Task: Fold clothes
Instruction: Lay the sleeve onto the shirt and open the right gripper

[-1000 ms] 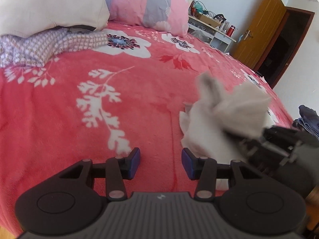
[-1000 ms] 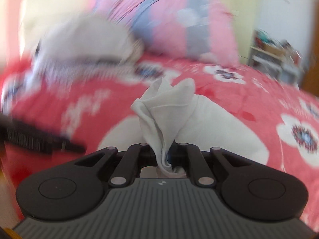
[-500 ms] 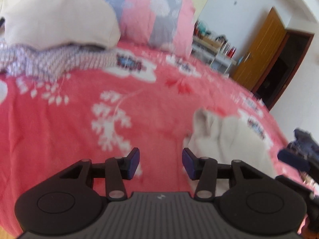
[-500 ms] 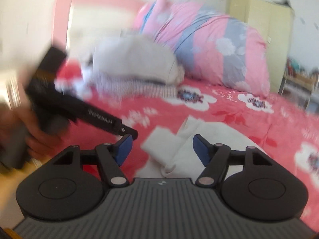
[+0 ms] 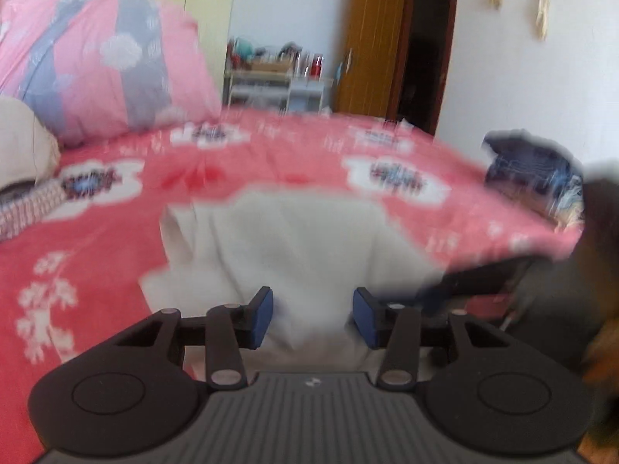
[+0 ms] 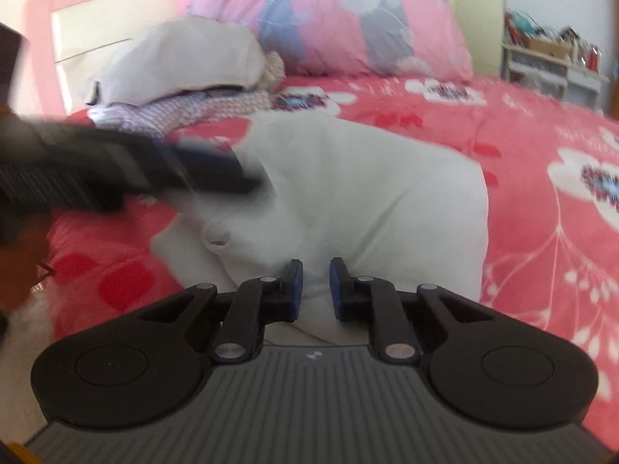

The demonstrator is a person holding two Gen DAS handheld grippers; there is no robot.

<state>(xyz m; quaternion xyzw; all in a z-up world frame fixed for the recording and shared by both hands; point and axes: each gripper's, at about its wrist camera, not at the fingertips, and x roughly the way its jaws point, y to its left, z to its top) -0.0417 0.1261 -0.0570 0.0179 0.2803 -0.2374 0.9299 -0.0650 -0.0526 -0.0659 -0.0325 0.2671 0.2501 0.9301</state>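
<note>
A white garment (image 5: 294, 239) lies crumpled on the red floral bedspread (image 5: 96, 239), near the bed's front edge. My left gripper (image 5: 312, 319) is open, its blue pads either side of the garment's near edge, nothing held. In the right wrist view the same white garment (image 6: 359, 197) fills the middle. My right gripper (image 6: 315, 290) is open with a narrow gap, low over the garment's near edge, with cloth showing between the pads. The left gripper shows blurred in the right wrist view (image 6: 216, 172), reaching in from the left over the cloth.
A pink and grey pillow (image 5: 100, 62) and a cream pillow (image 6: 182, 58) on a patterned cloth (image 6: 201, 110) sit at the bed's head. A dark blue clothes pile (image 5: 534, 170) lies at the bed's right side. A cluttered shelf (image 5: 278, 73) and brown door (image 5: 371, 38) stand behind.
My right gripper let go of the white garment, which dropped onto the bed, then narrowed its jaws. My left gripper swung right and now sits over the garment's near edge.
</note>
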